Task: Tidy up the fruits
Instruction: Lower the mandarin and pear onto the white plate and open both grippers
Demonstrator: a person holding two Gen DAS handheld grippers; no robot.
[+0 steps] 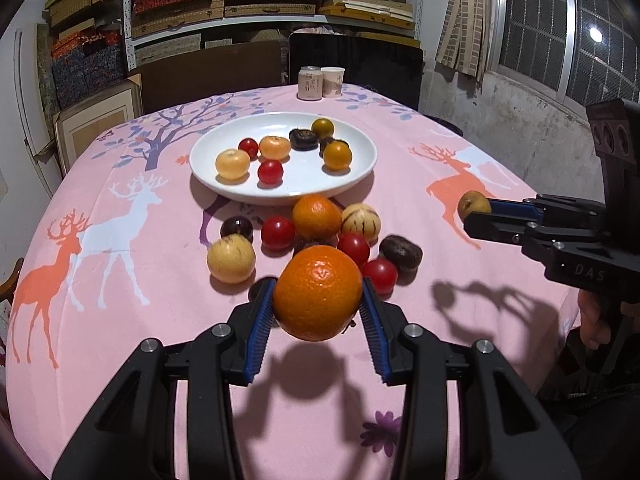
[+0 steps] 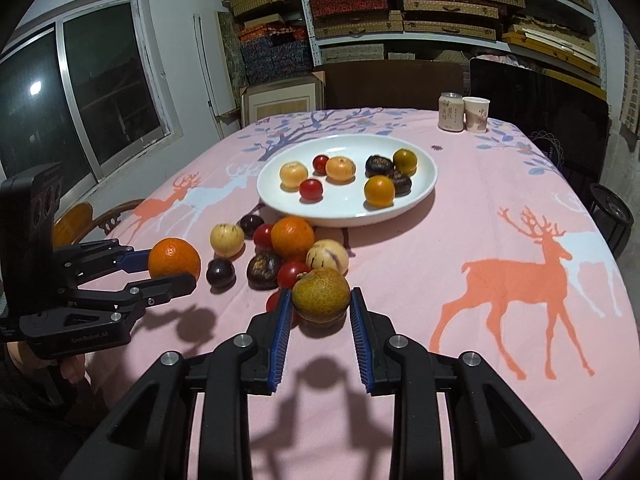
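My left gripper (image 1: 318, 300) is shut on a large orange (image 1: 317, 293), held above the pink tablecloth; the same orange (image 2: 174, 258) shows at the left of the right wrist view. My right gripper (image 2: 320, 300) is shut on a brown-green round fruit (image 2: 321, 294), also lifted off the cloth; in the left wrist view that fruit (image 1: 474, 204) shows at the right edge. A white plate (image 1: 352, 180) at the table's middle holds several small fruits. A loose cluster of fruit lies in front of it, among them a second orange (image 1: 316, 216), red tomatoes and dark plums.
A can (image 1: 311, 83) and a paper cup (image 1: 333, 81) stand at the table's far edge. Dark chairs stand behind the table, shelves of boxes behind them. A window is on the side wall. A person's hand (image 1: 596, 320) holds the right gripper's handle.
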